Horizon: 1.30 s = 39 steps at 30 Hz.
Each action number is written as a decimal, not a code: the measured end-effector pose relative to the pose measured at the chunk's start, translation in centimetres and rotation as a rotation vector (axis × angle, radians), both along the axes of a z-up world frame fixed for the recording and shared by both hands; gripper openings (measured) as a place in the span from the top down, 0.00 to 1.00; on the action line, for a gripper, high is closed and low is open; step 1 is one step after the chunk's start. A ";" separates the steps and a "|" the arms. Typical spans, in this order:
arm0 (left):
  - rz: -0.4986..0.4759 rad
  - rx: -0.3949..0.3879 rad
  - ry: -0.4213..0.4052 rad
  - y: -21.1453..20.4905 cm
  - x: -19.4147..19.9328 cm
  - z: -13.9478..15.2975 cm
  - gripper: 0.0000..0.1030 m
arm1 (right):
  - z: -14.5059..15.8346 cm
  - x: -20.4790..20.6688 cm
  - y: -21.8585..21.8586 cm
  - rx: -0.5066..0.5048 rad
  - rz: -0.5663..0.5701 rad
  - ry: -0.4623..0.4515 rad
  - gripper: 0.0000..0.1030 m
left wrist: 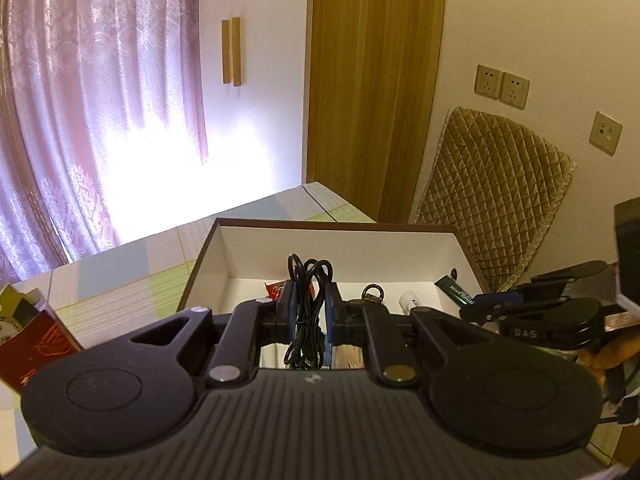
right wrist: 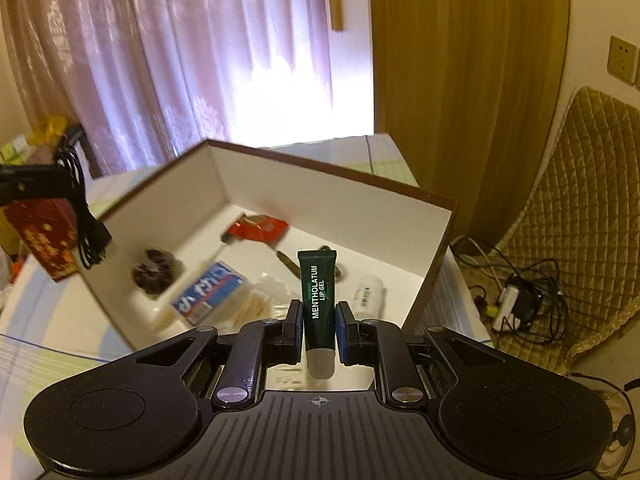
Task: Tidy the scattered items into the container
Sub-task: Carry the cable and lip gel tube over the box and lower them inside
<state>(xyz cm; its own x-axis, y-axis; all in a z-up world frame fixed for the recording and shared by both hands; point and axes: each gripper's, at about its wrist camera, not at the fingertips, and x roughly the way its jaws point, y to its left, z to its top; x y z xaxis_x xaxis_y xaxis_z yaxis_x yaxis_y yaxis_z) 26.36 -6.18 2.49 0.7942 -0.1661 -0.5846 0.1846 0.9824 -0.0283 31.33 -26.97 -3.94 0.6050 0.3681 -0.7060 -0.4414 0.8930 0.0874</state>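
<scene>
Your left gripper (left wrist: 311, 312) pinches a bundled black cable (left wrist: 307, 304), your right gripper (right wrist: 319, 328) clamps the lip gel tube (right wrist: 318, 300); both hang over the open box (right wrist: 340, 196). Releasing together risks collision, or the cable's loops snagging the rim.

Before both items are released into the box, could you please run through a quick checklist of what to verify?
1. Left gripper holds the bundled black cable between its fingers: ok.
2. Right gripper holds the green lip gel tube, cap toward the camera: ok.
3. Tube is over the open box: ok.
4. Cable is over the box interior: cannot tell; in the right wrist view it hangs near the left wall.
5. Free floor space below the tube, between the cotton swabs and the white tube: ok.
6. The two grippers are apart: ok.
</scene>
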 end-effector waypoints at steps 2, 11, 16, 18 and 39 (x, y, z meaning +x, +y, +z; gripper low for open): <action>0.000 0.001 0.011 -0.2 0.8 -0.5 0.90 | -0.7 0.8 0.4 -0.029 0.005 0.010 0.82; 0.012 -0.018 0.072 -0.1 3.3 -2.7 0.90 | -2.8 3.1 1.7 -0.127 0.054 0.004 0.81; 0.002 -0.034 0.101 -0.6 3.5 -3.7 0.90 | -2.6 3.6 1.7 -0.119 0.097 0.004 0.81; -0.005 -0.048 0.115 -0.9 3.5 -4.2 0.90 | -2.5 3.6 1.7 -0.100 0.110 0.000 0.81; -0.013 -0.234 0.282 -3.7 3.8 -8.2 0.90 | -1.8 0.0 0.9 -0.081 0.109 0.029 0.81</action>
<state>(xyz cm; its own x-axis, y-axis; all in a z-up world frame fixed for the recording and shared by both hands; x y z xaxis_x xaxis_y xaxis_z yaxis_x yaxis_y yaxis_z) 30.20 -9.89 -5.74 0.6045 -0.3302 -0.7250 0.1499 0.9409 -0.3036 31.28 -26.06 -5.77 0.5431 0.3717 -0.7529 -0.5345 0.8446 0.0314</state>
